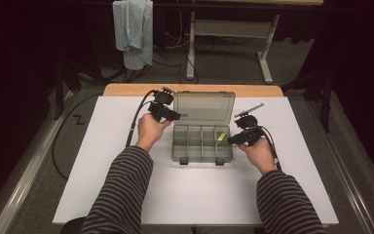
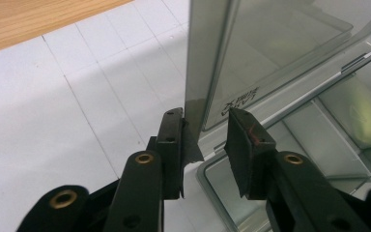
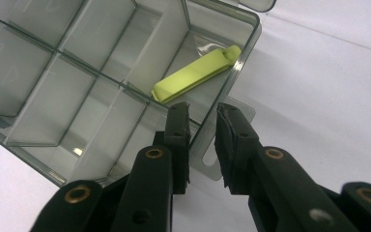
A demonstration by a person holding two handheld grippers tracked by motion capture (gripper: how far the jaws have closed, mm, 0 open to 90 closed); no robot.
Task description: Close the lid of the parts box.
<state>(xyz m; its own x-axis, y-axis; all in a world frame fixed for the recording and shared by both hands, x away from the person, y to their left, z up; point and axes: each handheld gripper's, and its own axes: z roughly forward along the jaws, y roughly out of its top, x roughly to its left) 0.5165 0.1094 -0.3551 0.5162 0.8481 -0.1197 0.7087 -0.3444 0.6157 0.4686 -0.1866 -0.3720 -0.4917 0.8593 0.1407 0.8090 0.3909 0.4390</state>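
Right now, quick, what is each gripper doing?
Left gripper: open, fingers on either side of the box lid edge, one finger touching it.
Right gripper: fingers astride the box's side wall; grip cannot be told.

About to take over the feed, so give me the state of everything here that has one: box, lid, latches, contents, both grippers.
Organizer box: open, flat on the table.
Lid: raised, standing up behind the compartments.
Front latches: undone.
Yellow-green clip: lying loose in an end compartment.
Left gripper: jaws astride the lid's edge, one pad touching, gap at the other.
Right gripper: jaws astride the box's side wall, not pinching.
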